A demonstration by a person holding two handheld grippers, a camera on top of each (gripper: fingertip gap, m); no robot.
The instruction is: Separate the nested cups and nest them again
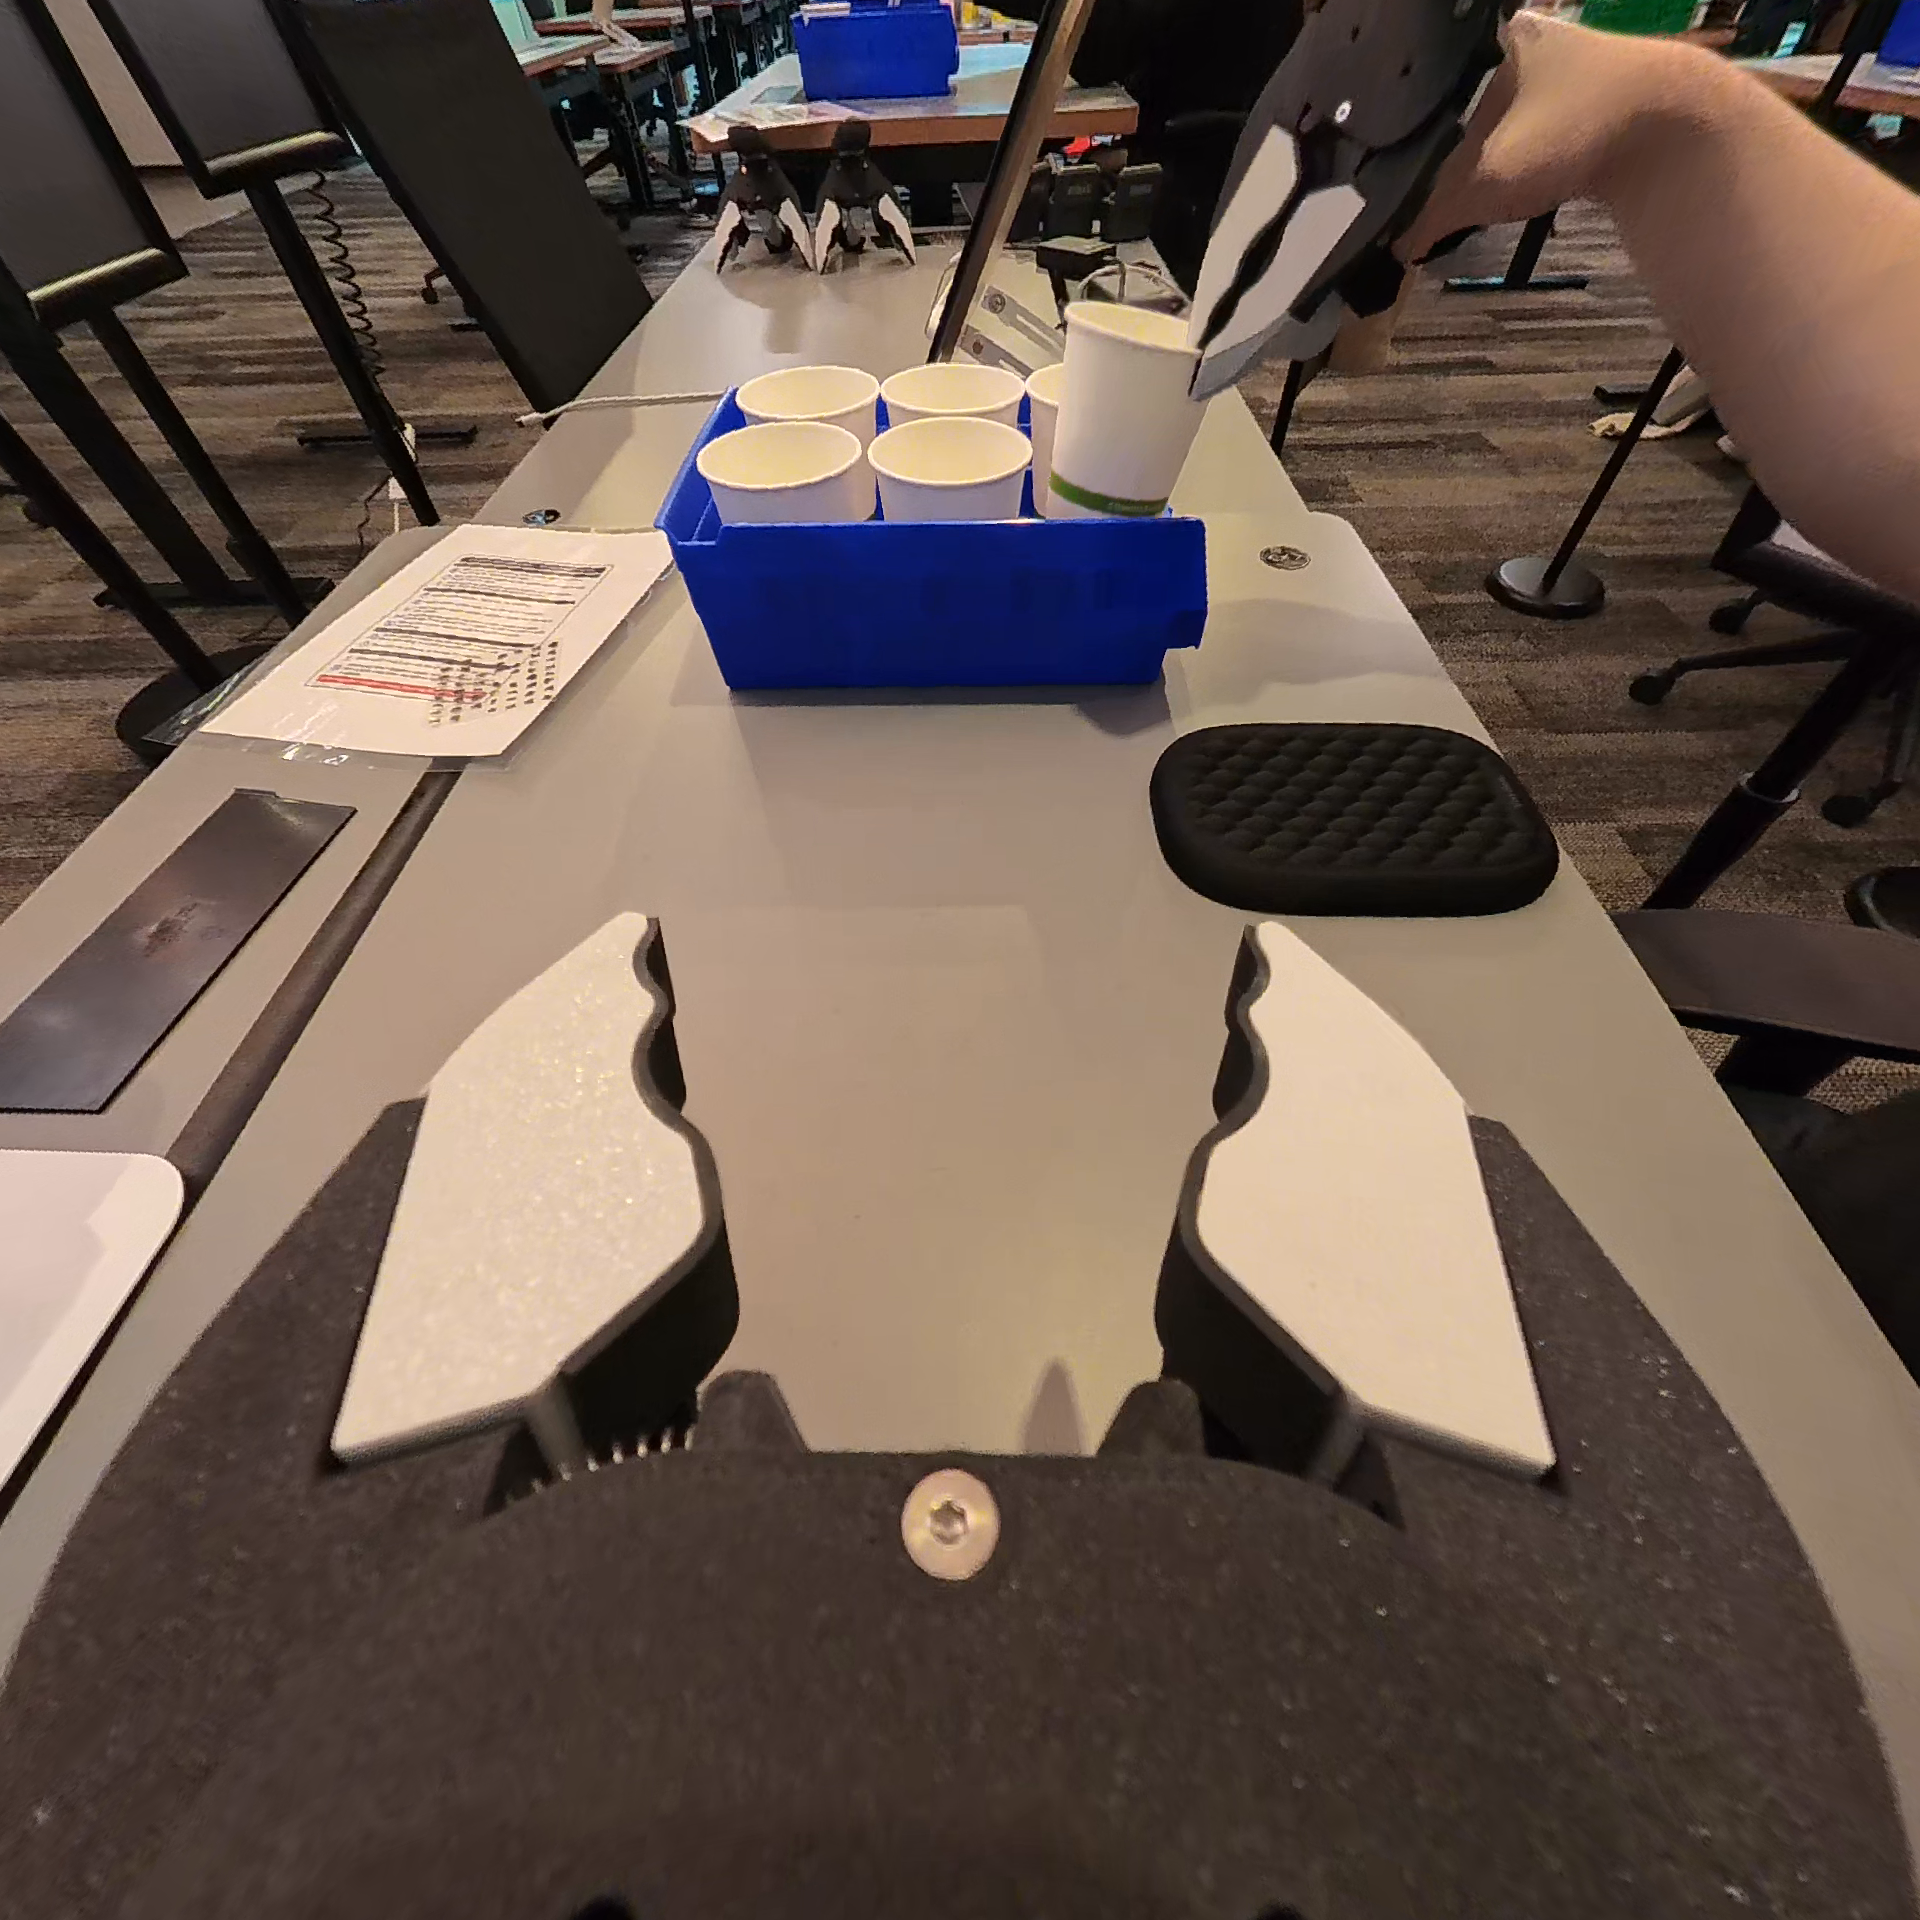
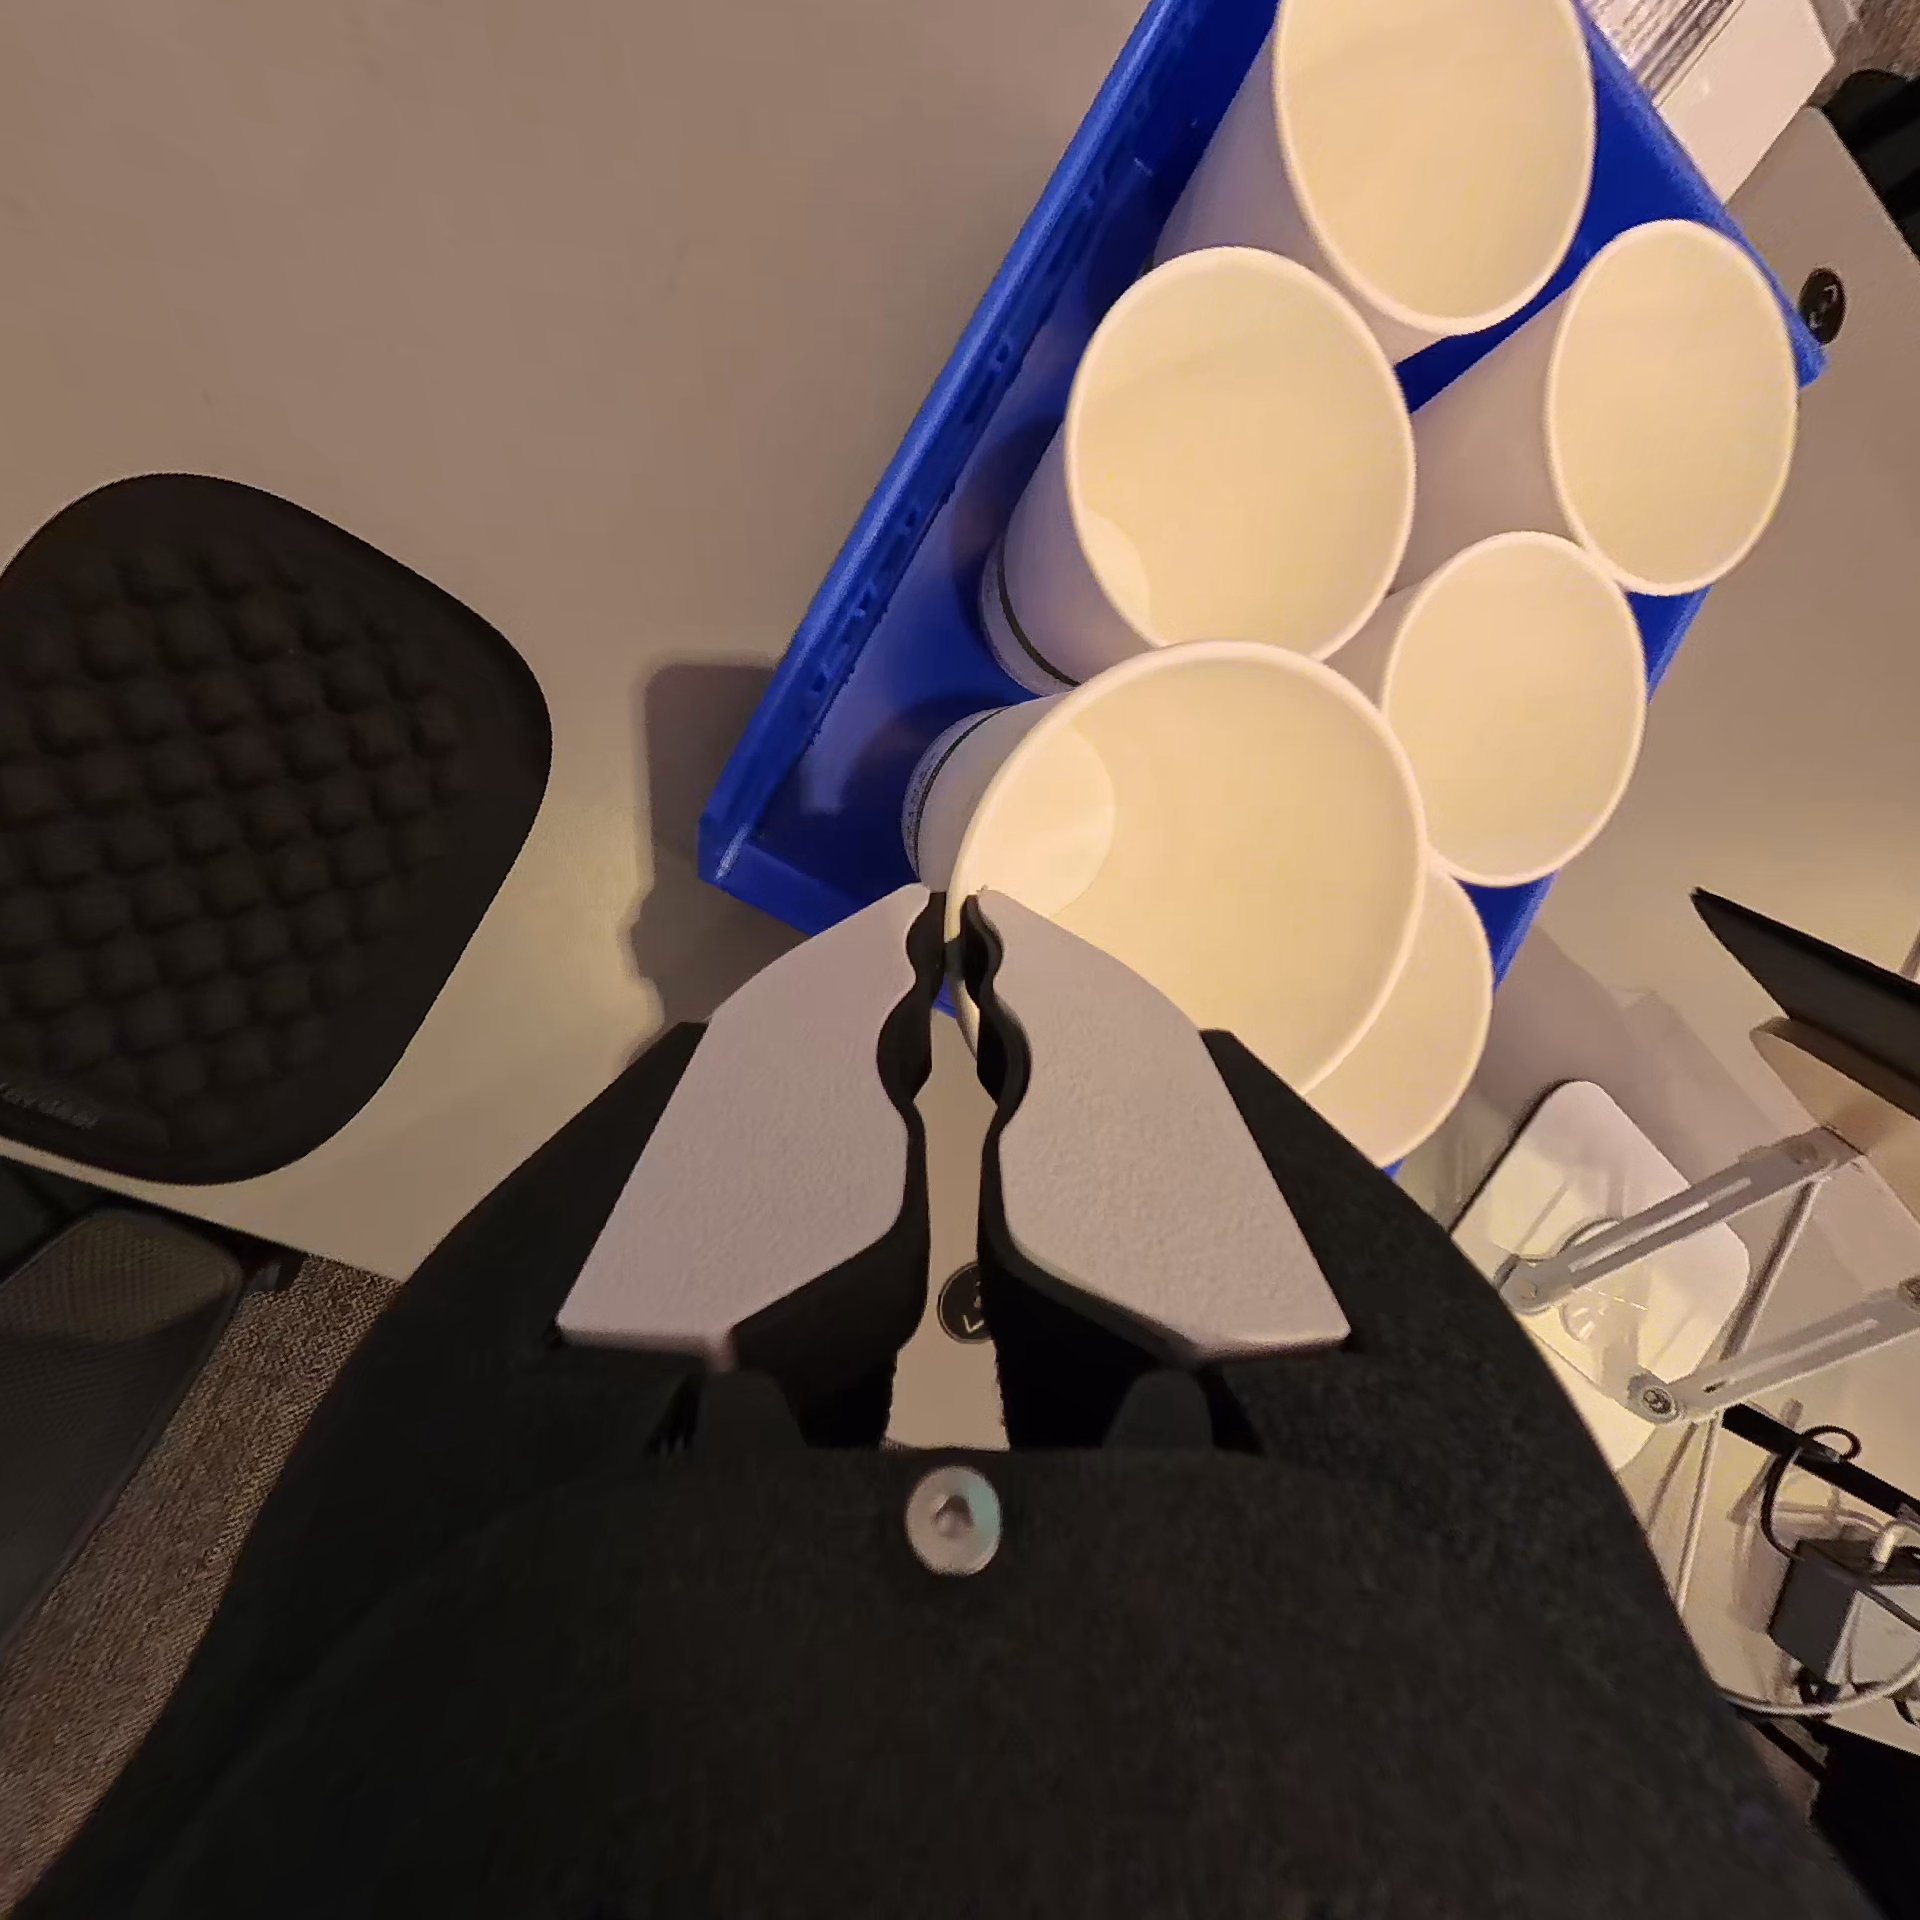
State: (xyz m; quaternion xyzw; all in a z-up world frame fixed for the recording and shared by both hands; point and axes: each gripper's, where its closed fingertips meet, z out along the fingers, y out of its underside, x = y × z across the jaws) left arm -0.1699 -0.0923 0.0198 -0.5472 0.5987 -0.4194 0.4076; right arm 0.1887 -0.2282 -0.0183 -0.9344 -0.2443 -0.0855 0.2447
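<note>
A blue bin [image 1: 935, 613] stands on the grey table and holds several white paper cups [image 1: 790, 468]. My right gripper [image 1: 1210, 364] is shut on the rim of one white cup with a green band [image 1: 1117, 426] and holds it raised at the bin's right end. In the right wrist view the same gripper [image 2: 954, 914] pinches that cup's rim [image 2: 1195, 831] above the blue bin [image 2: 862, 665], with other cups [image 2: 1236, 457] beside it. My left gripper [image 1: 951, 956] is open and empty, low over the table in front of the bin.
A black padded mat [image 1: 1351, 821] lies right of the left gripper and shows in the right wrist view [image 2: 229, 821]. A printed sheet [image 1: 457, 644] lies left of the bin. Two spare grippers [image 1: 816, 218] stand at the far end. A person's forearm [image 1: 1714, 270] holds the right gripper.
</note>
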